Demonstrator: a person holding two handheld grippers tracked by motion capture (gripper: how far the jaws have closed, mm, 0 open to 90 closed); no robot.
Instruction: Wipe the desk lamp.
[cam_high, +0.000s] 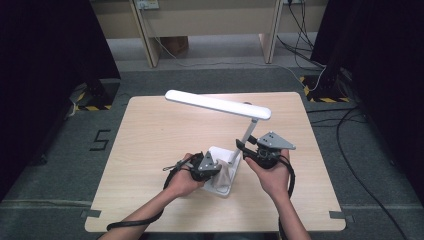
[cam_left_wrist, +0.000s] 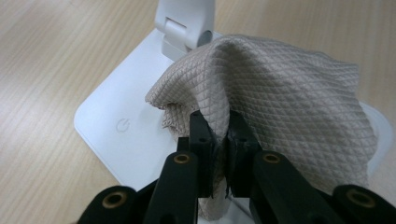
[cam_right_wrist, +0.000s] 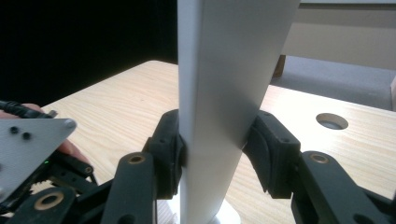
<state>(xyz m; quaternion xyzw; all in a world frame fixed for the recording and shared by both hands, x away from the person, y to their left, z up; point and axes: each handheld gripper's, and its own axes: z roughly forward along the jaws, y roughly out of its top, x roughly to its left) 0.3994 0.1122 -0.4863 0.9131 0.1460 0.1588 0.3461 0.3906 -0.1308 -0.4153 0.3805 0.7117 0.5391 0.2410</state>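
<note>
A white desk lamp (cam_high: 218, 106) stands on the wooden table (cam_high: 150, 125), its long head stretched out to the left above the tabletop. Its flat white base (cam_left_wrist: 121, 126) has a power symbol on it. My left gripper (cam_left_wrist: 218, 126) is shut on a beige quilted cloth (cam_left_wrist: 289, 107) that lies draped over the base, close to the hinge of the lamp arm. In the high view the left gripper (cam_high: 216, 167) sits at the base's left side. My right gripper (cam_right_wrist: 217, 158) is shut on the lamp's upright arm (cam_right_wrist: 224, 84), one pad pressing on each side of it.
A round cable hole (cam_right_wrist: 332, 121) lies in the tabletop beyond the lamp arm. Black cables (cam_high: 360, 150) trail over the grey floor right of the table. Light wooden furniture legs (cam_high: 147, 35) stand at the back.
</note>
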